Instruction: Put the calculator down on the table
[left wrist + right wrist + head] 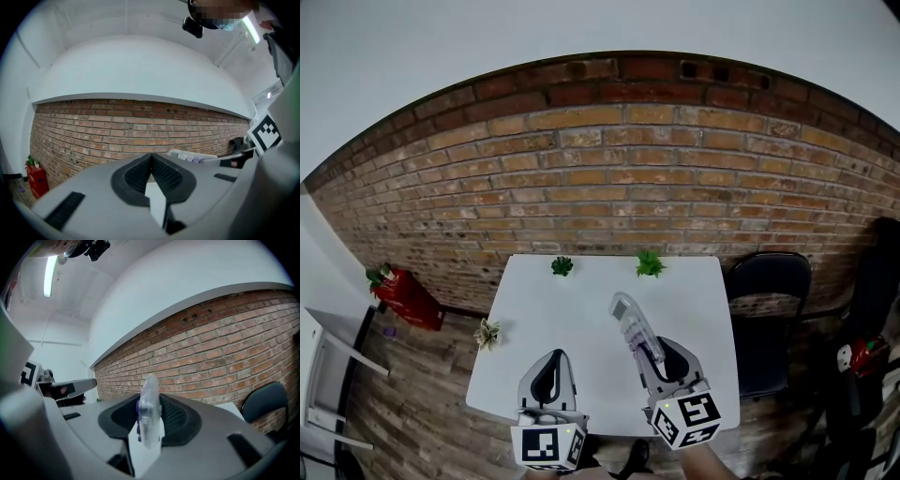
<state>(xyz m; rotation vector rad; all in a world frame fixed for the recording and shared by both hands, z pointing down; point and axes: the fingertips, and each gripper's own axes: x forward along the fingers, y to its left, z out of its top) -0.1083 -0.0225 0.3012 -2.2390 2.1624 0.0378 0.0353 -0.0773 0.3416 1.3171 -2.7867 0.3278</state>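
Observation:
A pale, translucent calculator (pixel 632 325) with purple keys is held edge-on in my right gripper (pixel 654 353), above the white table (pixel 581 319). In the right gripper view the calculator (pixel 149 411) stands upright between the dark pads, which press on both its sides. My left gripper (pixel 551 373) hovers over the table's near edge, its jaws closed together with nothing in them; the left gripper view shows its pads (pixel 161 174) meeting. From there the calculator (pixel 192 157) shows at the right.
Two small green plants (pixel 562 266) (pixel 650 264) stand at the table's far edge by the brick wall. A dark chair (pixel 766 300) is to the right. A red object (pixel 406 294) and a small plant (pixel 487 334) lie on the wooden floor to the left.

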